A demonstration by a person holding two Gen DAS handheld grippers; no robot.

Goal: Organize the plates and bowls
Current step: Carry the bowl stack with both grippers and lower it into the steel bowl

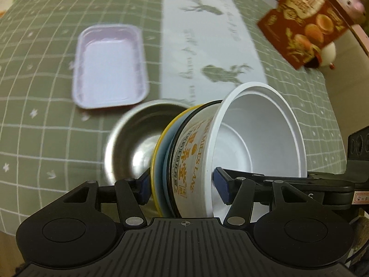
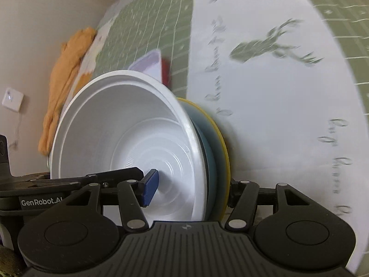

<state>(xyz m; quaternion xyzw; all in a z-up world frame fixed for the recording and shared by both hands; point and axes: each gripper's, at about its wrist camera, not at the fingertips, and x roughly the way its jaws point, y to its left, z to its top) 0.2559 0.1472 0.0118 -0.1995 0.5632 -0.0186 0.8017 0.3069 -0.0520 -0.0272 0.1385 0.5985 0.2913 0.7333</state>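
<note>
A: What is the left gripper (image 1: 183,187) doing?

B: It is clamped on a tilted stack of nested dishes: a white plastic bowl (image 1: 260,133) with orange lettering on its outer wall, sitting in a blue plate (image 1: 161,173) with a yellow rim. One blue pad presses the yellow rim from outside, the other sits inside the white bowl's wall.

A: And the right gripper (image 2: 191,189)?

B: It grips the same stack from the other side. Its left blue pad (image 2: 150,188) lies inside the white bowl (image 2: 120,138), and the opposite finger is hidden behind the yellow-rimmed plate (image 2: 220,152). The jaws stand at a middling width, closed on the stack.

A: Where is the stack relative to the steel bowl?

B: In the left wrist view the stainless steel bowl (image 1: 131,145) rests on the green grid tablecloth (image 1: 46,92), and the stack is just to its right and in front of it, covering part of its rim. I cannot tell whether the stack touches the cloth.

A: What else lies around the steel bowl?

B: Just beyond it is a rectangular white tray (image 1: 109,67), apart from it. Farther right runs a pale table runner (image 1: 207,53) printed with deer, and well off to the far right stands a red-brown printed box (image 1: 306,20).
</note>
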